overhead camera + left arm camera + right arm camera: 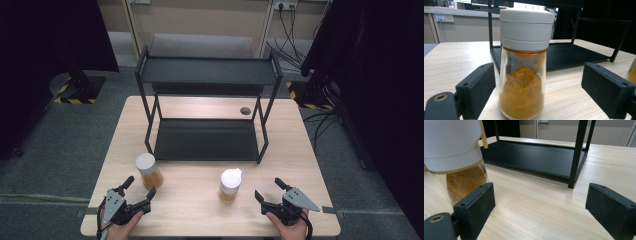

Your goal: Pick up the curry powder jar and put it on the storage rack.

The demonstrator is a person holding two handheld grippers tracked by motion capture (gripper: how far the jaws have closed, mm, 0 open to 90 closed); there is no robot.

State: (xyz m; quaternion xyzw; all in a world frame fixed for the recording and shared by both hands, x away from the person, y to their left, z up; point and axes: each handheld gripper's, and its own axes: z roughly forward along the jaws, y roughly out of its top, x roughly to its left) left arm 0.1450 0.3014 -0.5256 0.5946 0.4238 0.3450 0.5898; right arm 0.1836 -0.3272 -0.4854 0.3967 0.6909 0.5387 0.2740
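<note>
High view first: I have two spice jars standing on the wooden table [200, 215] in front of the black two-tier shelf [207, 139]. The left jar [148, 170] sits just ahead of my left gripper [140, 187], and the right jar [230, 185] stands a little left of my right gripper [267, 190], apart from it.

Left gripper view tells me where I am in the job: the left jar [523, 65] is centred between my spread jaws, with a clear gap on each side, so nothing is pinched yet. I judge this to be the approach just before a grasp. The right gripper [540, 206] is also spread wide and holds nothing; the right jar [455, 157] sits off its left jaw, outside the gap.

The left jar stands upright, long axis vertical, white cap [527, 27] on top, orange powder heaped in the lower part of the glass. The right jar is upright too, its white lid bearing a small spout that juts toward the far right in the high view.

Next move, as I see it: ease the left gripper slightly forward so the pads flank the glass body below the cap, then close squarely. Glass is slick and the jar is tall, so an off-centre squeeze could tip it. The shelf's lower tray looks the likely destination.
</note>
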